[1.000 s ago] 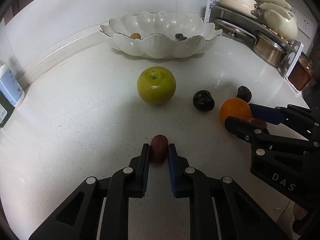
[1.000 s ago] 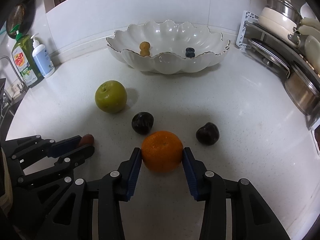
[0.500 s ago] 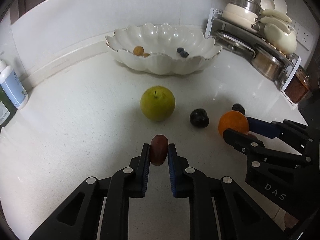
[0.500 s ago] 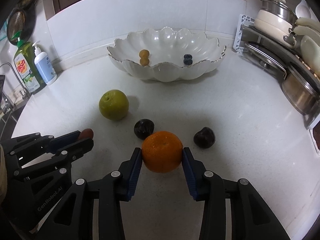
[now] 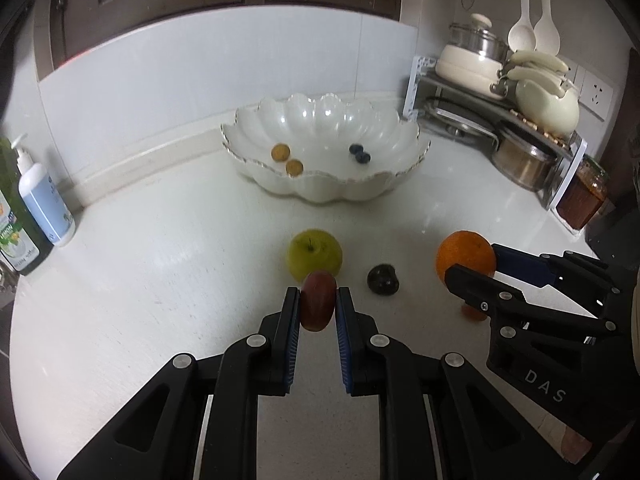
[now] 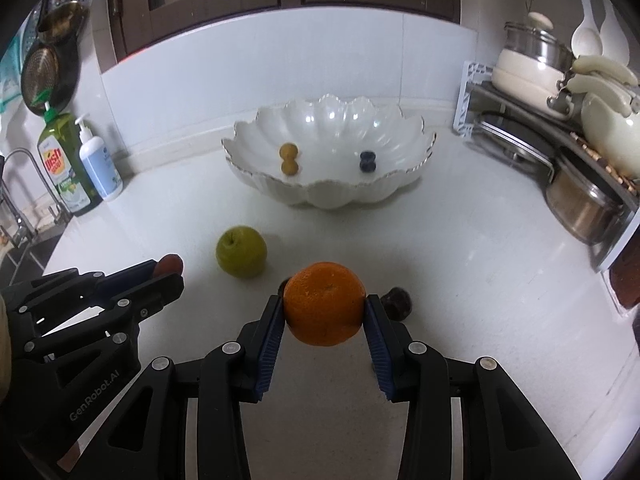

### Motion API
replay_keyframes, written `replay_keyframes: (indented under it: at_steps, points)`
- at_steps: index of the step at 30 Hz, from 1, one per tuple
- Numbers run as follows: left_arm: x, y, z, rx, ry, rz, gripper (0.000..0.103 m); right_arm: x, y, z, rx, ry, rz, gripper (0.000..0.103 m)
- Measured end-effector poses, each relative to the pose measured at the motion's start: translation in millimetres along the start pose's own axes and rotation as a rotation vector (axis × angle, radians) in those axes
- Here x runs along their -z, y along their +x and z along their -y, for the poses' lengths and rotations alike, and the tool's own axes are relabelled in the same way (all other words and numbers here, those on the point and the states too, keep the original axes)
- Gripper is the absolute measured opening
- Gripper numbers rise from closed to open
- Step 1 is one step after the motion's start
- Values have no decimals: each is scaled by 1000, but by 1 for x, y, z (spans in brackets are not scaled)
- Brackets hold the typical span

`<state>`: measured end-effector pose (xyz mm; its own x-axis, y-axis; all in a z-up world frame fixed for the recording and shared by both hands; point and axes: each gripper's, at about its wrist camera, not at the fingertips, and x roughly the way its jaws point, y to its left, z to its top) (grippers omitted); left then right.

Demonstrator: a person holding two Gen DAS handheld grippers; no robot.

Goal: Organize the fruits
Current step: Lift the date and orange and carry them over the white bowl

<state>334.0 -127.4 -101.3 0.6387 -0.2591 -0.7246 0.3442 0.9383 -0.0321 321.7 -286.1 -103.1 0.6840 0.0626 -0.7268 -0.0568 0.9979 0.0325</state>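
Note:
My left gripper (image 5: 318,304) is shut on a small red-brown fruit (image 5: 317,300) and holds it above the white counter. My right gripper (image 6: 325,312) is shut on an orange (image 6: 325,303), also lifted; it shows in the left wrist view too (image 5: 466,260). A white scalloped bowl (image 6: 320,196) stands at the back with two small yellow fruits (image 6: 289,159) and two blueberries (image 6: 367,161) in it. A green apple (image 6: 241,251) and two dark plums (image 5: 383,278) (image 6: 397,303) lie on the counter between the grippers and the bowl.
Two soap bottles (image 6: 80,168) and a sink tap (image 6: 20,184) stand at the left. A rack with pots, lids and a kettle (image 6: 560,120) fills the right corner. A jar (image 5: 582,200) stands at the rack's near end.
Both grippers have risen from the counter with their fruits held, so the views now look down on the bowl from higher up. The apple and plums have stayed put.

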Motion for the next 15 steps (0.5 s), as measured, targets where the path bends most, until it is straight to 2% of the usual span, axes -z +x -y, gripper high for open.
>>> replay_keyframes:
  at_steps: [15]
  points:
    - [-31,-39,-3,-27,13,157,19,-27,-35,-2,28,12,142,42]
